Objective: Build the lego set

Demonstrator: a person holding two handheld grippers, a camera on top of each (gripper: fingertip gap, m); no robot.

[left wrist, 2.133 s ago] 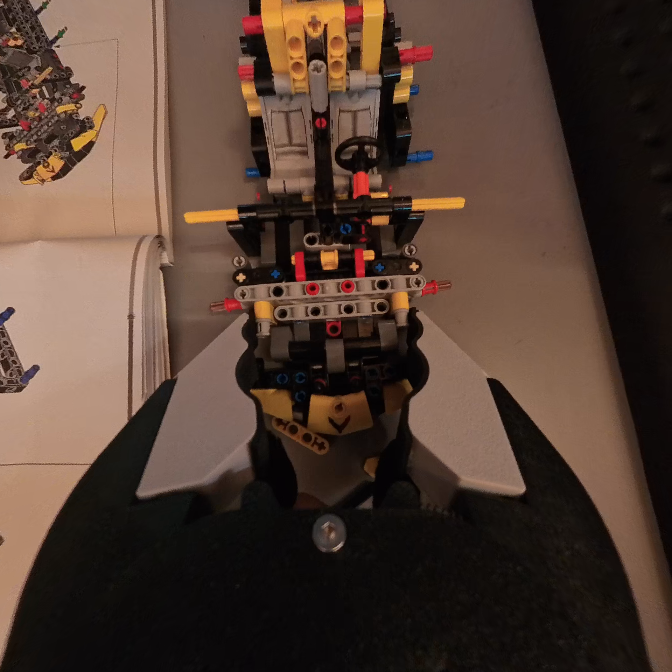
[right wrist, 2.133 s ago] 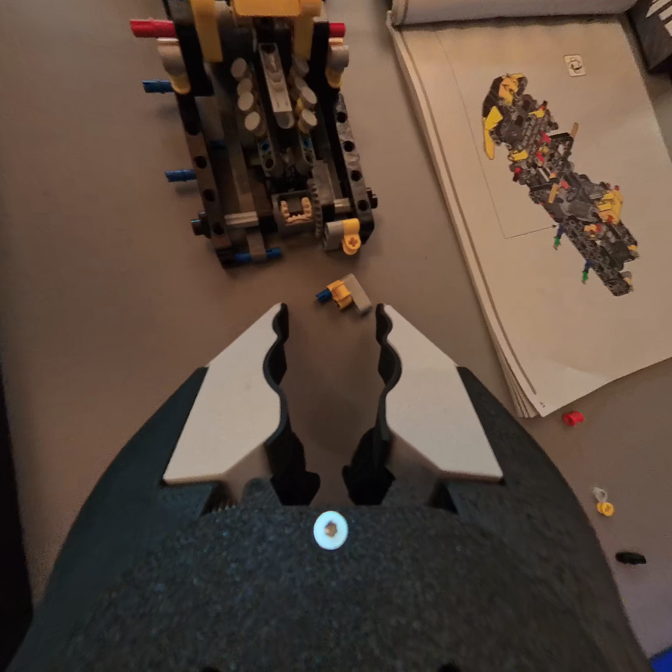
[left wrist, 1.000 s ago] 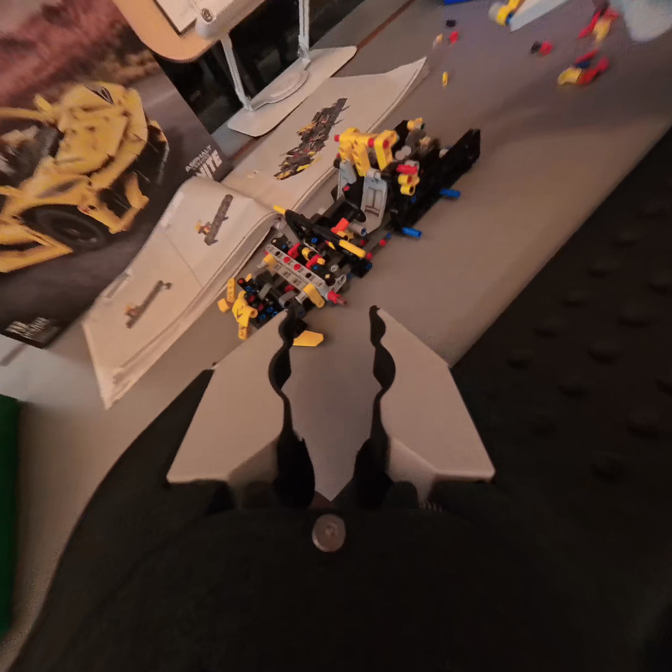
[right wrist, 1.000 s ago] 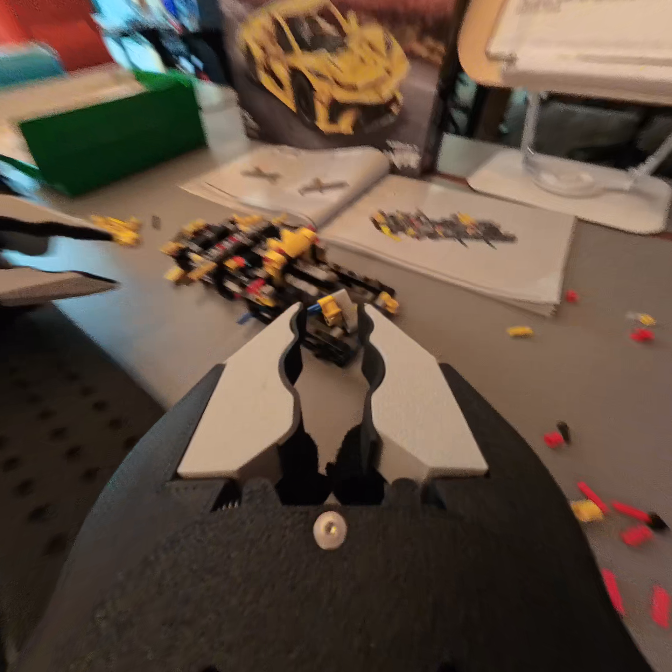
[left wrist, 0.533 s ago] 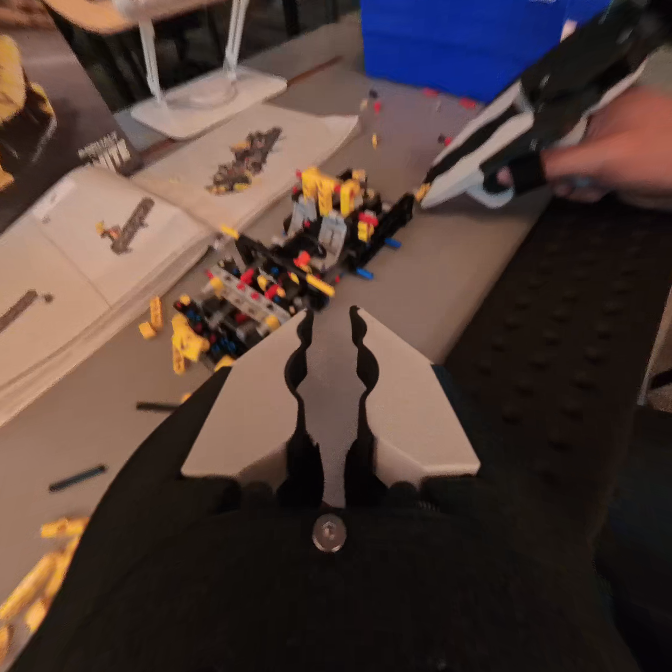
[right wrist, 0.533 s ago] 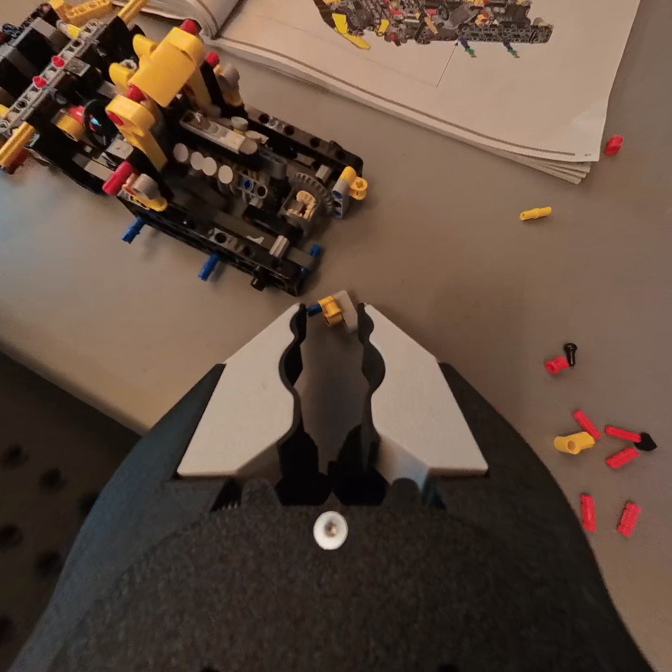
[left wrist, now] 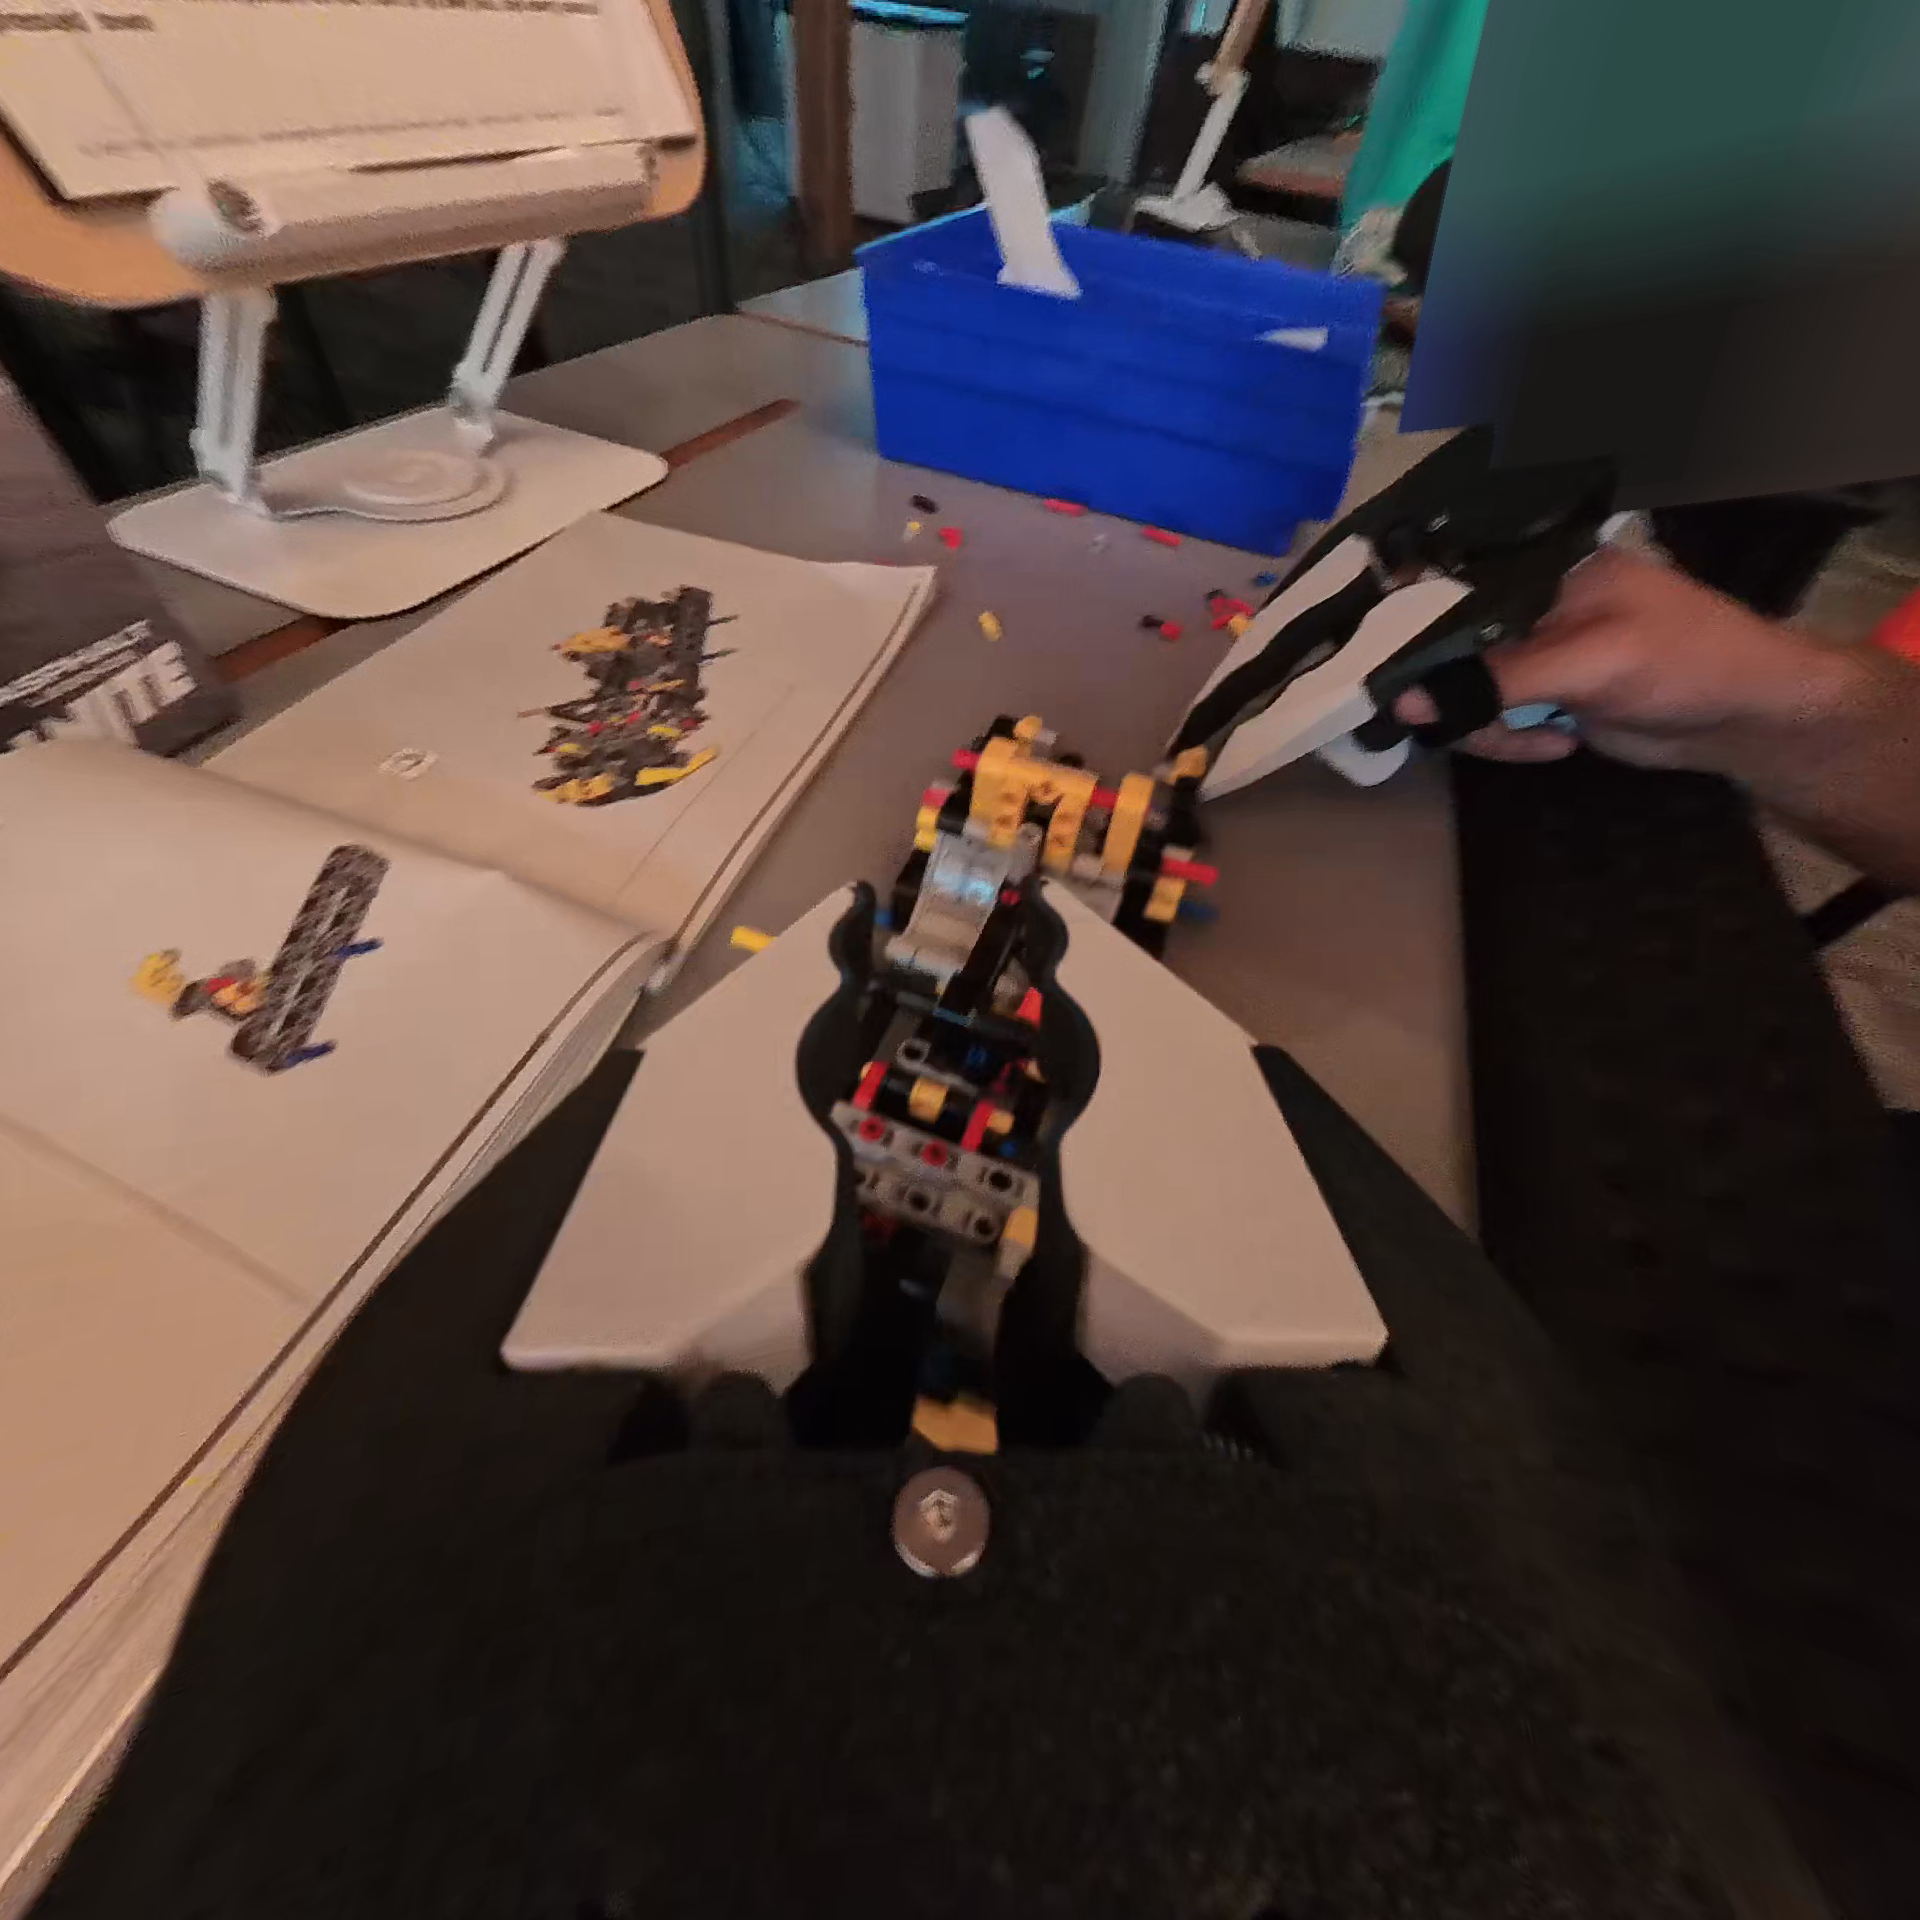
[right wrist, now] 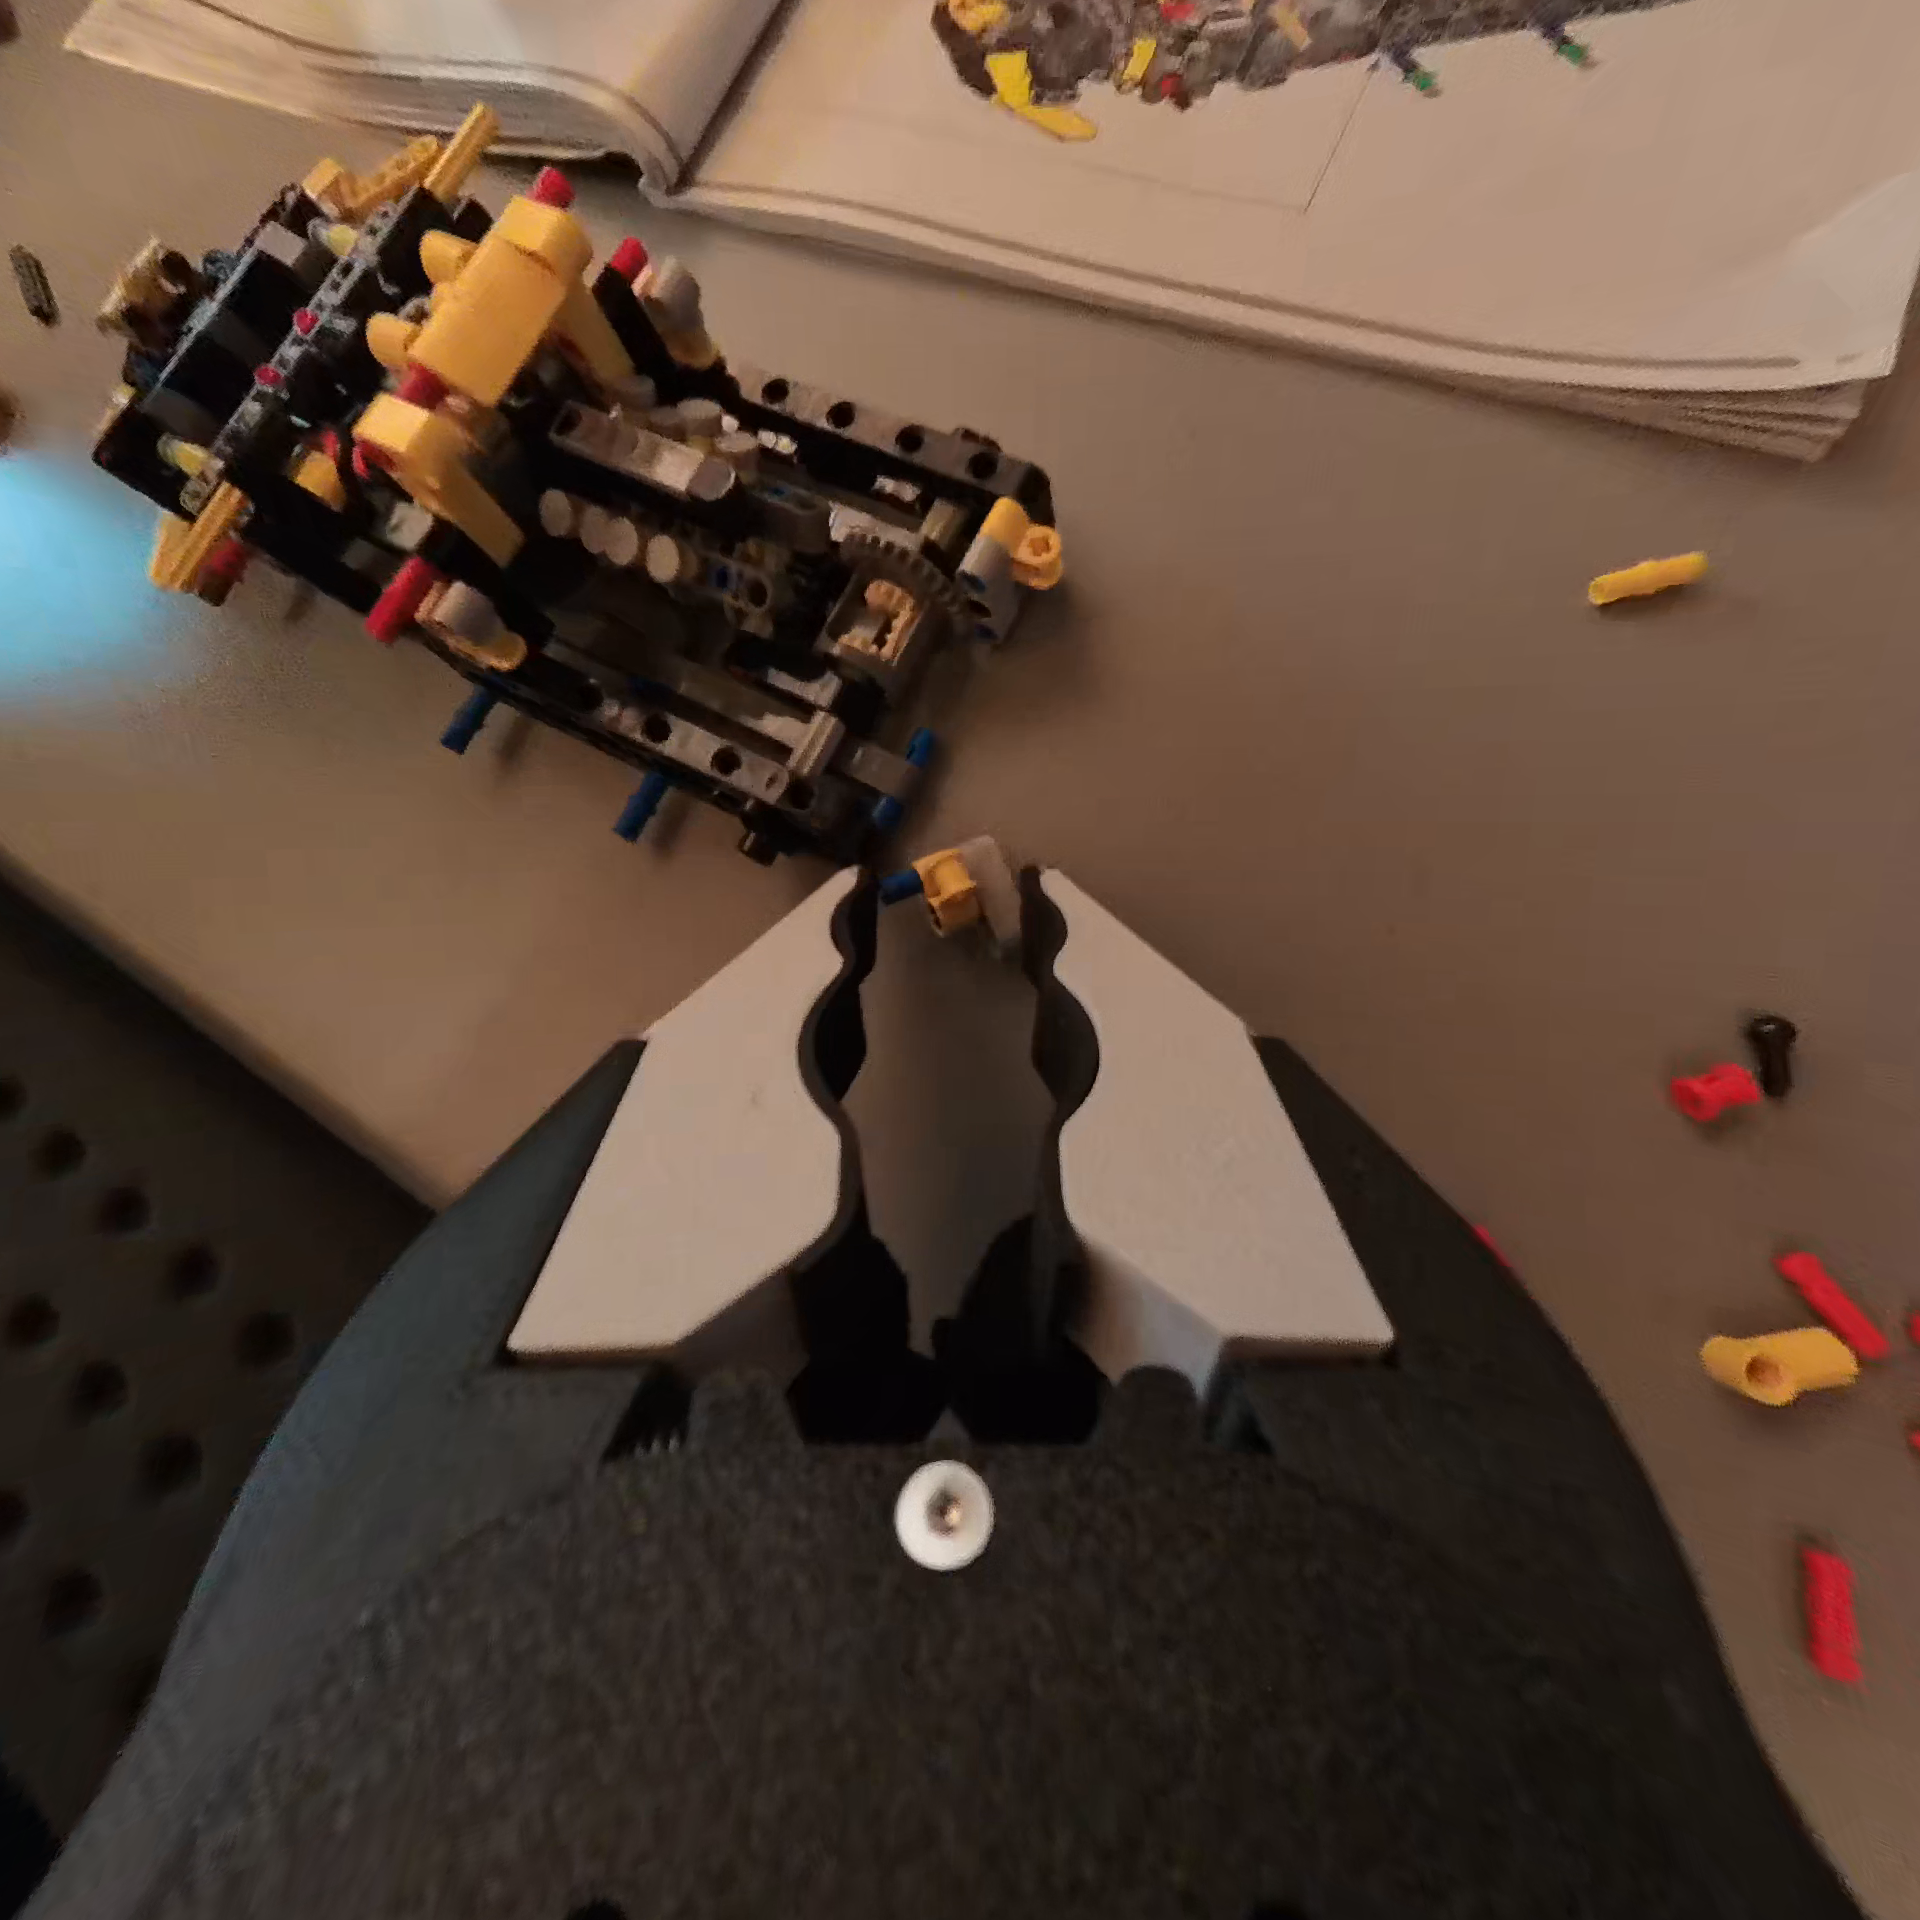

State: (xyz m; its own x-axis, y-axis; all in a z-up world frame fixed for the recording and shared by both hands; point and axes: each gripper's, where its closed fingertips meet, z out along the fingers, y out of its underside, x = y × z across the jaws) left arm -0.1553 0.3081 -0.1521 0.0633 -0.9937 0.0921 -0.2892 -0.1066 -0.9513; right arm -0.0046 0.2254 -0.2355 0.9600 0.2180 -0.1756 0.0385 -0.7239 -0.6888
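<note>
In the left wrist view we see the left gripper (left wrist: pixel 948 935) straddling the near end of the lego chassis (left wrist: pixel 971 1049), which fills the centre of the frame. Whether its jaws clamp the model or merely flank it we cannot tell. We judge this hold is meant to steady the model while a part is added.

In the right wrist view the right gripper (right wrist: pixel 948 902) pinches a small yellow-and-grey connector with a blue pin (right wrist: pixel 954 891) at its fingertips. The connector sits just below the chassis's rear corner, at centre frame, close to it but apart. A matching connector (right wrist: pixel 1013 561) is already mounted on the opposite rear corner, so we take this piece as its twin.

The open instruction booklet (right wrist: pixel 1351 208) lies along the top of that frame. Loose red pins (right wrist: pixel 1829 1299) and a yellow sleeve (right wrist: pixel 1779 1366) lie at the right edge, clear of the approach. A blue bin (left wrist: pixel 1122 395) stands in the upper centre of the left view.
</note>
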